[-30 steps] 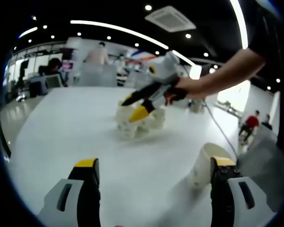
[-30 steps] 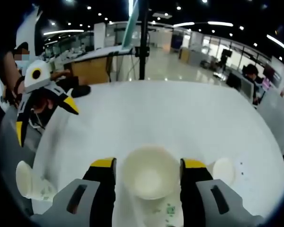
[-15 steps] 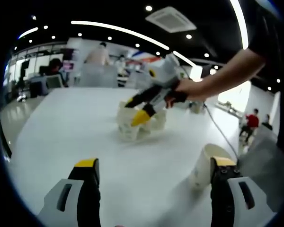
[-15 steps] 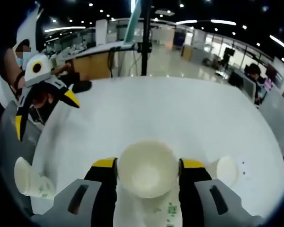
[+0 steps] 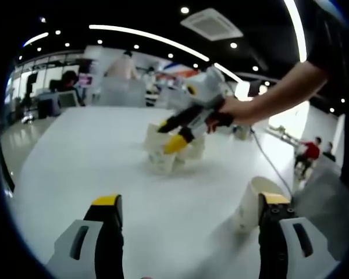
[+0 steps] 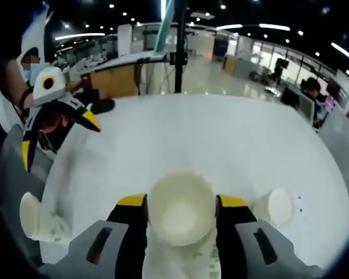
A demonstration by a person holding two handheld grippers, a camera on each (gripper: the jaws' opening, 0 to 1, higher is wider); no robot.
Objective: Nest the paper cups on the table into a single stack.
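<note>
Right gripper point(image 6: 180, 203) is clamped on an upright white paper cup point(image 6: 181, 207), mouth towards the camera, above the round white table point(image 6: 221, 139). A second white paper cup point(image 6: 274, 206) lies just right of it; a third point(image 6: 36, 220) lies on its side at the left edge. Left gripper point(image 5: 189, 218) (jaws spread wide) holds nothing, that third cup point(image 5: 253, 203) touching its right jaw.

dark pole point(image 6: 178, 49) beyond white table point(image 6: 221, 139)
</note>
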